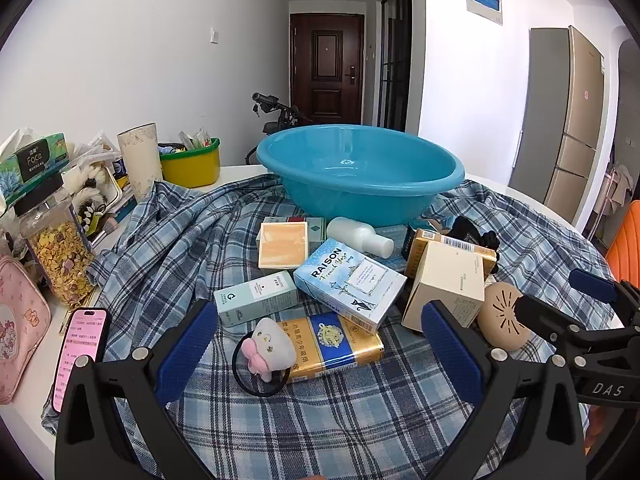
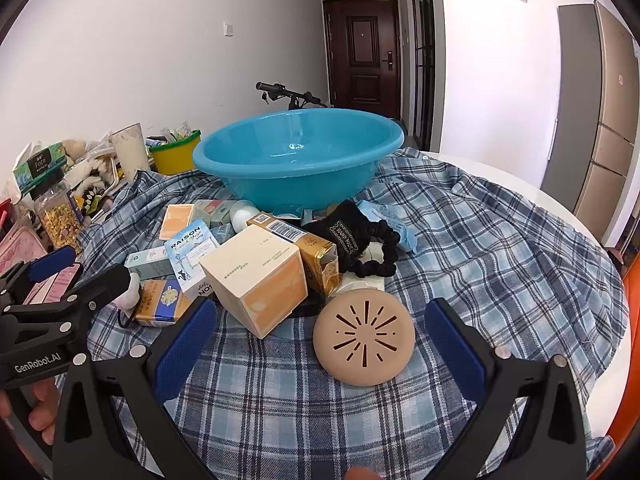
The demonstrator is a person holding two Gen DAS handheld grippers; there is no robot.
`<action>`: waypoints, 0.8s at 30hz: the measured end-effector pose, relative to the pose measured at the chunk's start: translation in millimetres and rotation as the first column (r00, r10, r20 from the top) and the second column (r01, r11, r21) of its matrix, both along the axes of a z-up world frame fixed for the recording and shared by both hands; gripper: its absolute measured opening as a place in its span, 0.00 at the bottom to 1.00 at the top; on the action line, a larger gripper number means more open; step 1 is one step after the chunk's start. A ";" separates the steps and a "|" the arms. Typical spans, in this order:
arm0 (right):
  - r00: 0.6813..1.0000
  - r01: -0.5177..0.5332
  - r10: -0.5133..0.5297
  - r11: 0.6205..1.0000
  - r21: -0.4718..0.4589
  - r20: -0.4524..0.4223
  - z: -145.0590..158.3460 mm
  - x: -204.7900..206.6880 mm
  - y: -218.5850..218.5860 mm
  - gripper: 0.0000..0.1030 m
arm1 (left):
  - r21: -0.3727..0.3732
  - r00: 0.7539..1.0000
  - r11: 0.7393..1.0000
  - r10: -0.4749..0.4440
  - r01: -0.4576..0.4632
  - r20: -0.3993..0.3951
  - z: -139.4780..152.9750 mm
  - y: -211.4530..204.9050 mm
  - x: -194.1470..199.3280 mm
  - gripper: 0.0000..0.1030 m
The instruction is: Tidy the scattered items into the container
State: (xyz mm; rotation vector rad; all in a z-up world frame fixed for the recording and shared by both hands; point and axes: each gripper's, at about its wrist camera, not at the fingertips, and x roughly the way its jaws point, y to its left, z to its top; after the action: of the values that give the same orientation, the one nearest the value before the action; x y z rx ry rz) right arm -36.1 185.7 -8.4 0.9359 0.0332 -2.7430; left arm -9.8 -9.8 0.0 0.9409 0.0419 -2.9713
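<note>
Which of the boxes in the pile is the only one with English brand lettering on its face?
The light-blue RAISON box, lying flat mid-pile; the cream cube box and gold-and-blue pack show none.

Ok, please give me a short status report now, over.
Left gripper open, over plush hair tie. Right gripper open, tan round disc between fingers. Blue basin empty; items piled on cloth before it.

Blue basin (image 1: 360, 168) sitting upright and empty at the back. Boxes, white bottle (image 1: 360, 235), tan perforated disc (image 2: 363, 335), black scrunchie (image 2: 384, 250) lying scattered before it.
</note>
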 end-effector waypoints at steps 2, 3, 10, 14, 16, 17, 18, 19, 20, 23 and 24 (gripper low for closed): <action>1.000 -0.001 0.001 1.000 0.000 0.001 -0.2 0.7 -0.7 1.00 | -0.001 1.000 1.000 0.004 -0.004 0.000 0.1 -0.4 0.4 1.00; 1.000 -0.002 0.002 1.000 -0.002 0.001 -0.3 1.1 -0.7 1.00 | -0.002 1.000 1.000 0.004 -0.004 0.001 -0.1 -0.5 0.5 1.00; 1.000 -0.002 0.002 1.000 -0.015 -0.007 1.3 2.4 1.5 1.00 | -0.002 1.000 1.000 0.001 -0.001 -0.002 -0.8 -1.2 1.5 1.00; 1.000 -0.006 0.007 1.000 0.009 -0.022 0.8 3.9 -0.7 1.00 | -0.002 1.000 1.000 0.002 -0.002 -0.003 -0.6 -1.5 1.7 1.00; 0.999 -0.012 0.013 1.000 0.017 -0.031 0.5 4.9 -1.9 1.00 | -0.001 1.000 1.000 0.003 -0.003 -0.005 -0.7 -1.6 1.7 1.00; 0.999 -0.017 0.017 1.000 0.016 -0.030 0.1 4.8 -2.1 1.00 | -0.002 1.000 1.000 0.003 -0.003 -0.005 -0.4 -1.4 1.8 1.00; 1.000 -0.018 0.019 1.000 0.011 -0.025 -0.5 4.2 -1.6 1.00 | -0.002 1.000 1.000 0.003 -0.003 -0.003 -0.4 -1.4 1.8 1.00; 1.000 -0.017 0.017 1.000 0.007 -0.020 -1.0 3.5 -1.0 1.00 | 0.000 1.000 1.000 0.001 -0.001 -0.003 -0.4 -1.5 1.9 1.00; 1.000 -0.016 0.016 1.000 0.004 -0.017 -1.5 2.8 -0.2 1.00 | 0.005 1.000 1.000 -0.005 0.005 -0.002 -0.2 -1.5 1.6 1.00; 1.000 -0.010 0.010 1.000 0.000 -0.012 -3.0 2.1 2.7 1.00 | 0.004 1.000 1.000 -0.004 0.004 0.002 -0.1 -1.2 0.9 1.00; 1.000 -0.010 0.010 1.000 -0.002 -0.009 -3.3 1.7 3.3 1.00 | -0.001 1.000 1.000 -0.002 0.002 0.003 -0.4 -1.1 0.7 1.00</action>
State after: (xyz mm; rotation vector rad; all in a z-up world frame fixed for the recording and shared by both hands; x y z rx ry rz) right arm -34.4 189.0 -11.7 0.9204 0.0364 -2.7376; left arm -9.1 -10.9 -0.4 0.9458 0.0389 -2.9716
